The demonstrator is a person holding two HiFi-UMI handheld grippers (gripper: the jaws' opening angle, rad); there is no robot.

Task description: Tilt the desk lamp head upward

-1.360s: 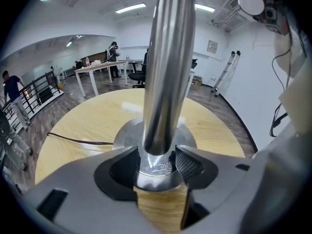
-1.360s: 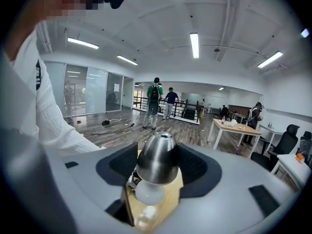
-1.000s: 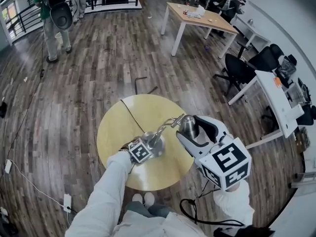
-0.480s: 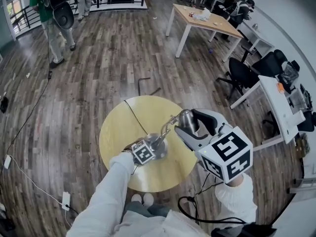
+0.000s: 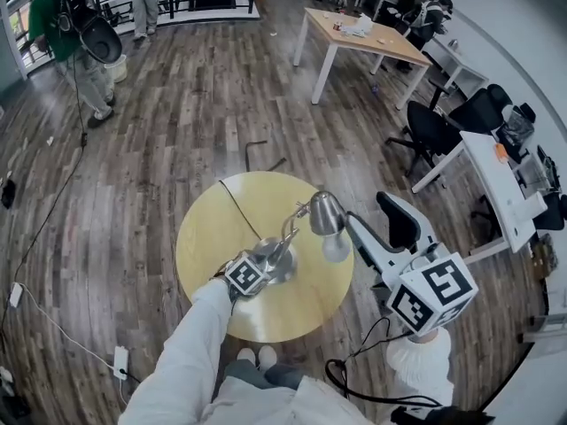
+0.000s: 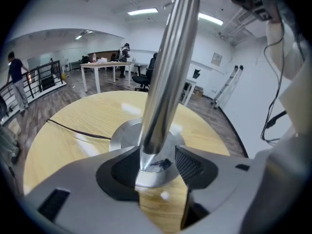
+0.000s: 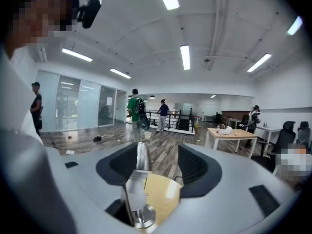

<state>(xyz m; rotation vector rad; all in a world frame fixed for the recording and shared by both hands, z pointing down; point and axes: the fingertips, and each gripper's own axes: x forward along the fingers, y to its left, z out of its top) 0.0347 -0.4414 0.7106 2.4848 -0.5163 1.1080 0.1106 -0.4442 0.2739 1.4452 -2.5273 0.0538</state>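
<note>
A silver desk lamp stands on a round yellow table point(image 5: 208, 237). Its base point(image 5: 276, 264) sits near the table's middle, and its arm rises to the lamp head point(image 5: 326, 215), whose pale opening faces down and to the right. My left gripper point(image 5: 261, 264) is shut on the lamp stem point(image 6: 163, 82) just above the base point(image 6: 122, 135). My right gripper point(image 5: 368, 212) hangs open to the right of the head, apart from it. In the right gripper view the stem point(image 7: 141, 179) shows low between the open jaws point(image 7: 157, 162), untouched.
The lamp's black cable point(image 5: 237, 206) runs across the table's far side and over its edge. Black office chairs point(image 5: 434, 127) and white desks point(image 5: 496, 180) stand to the right, a wooden table point(image 5: 359, 29) farther back. People point(image 5: 62, 25) stand far off at the upper left.
My right gripper, which was round the lamp head, has let go and drawn back to the right. The head now stands free. My left gripper keeps its hold on the stem.
</note>
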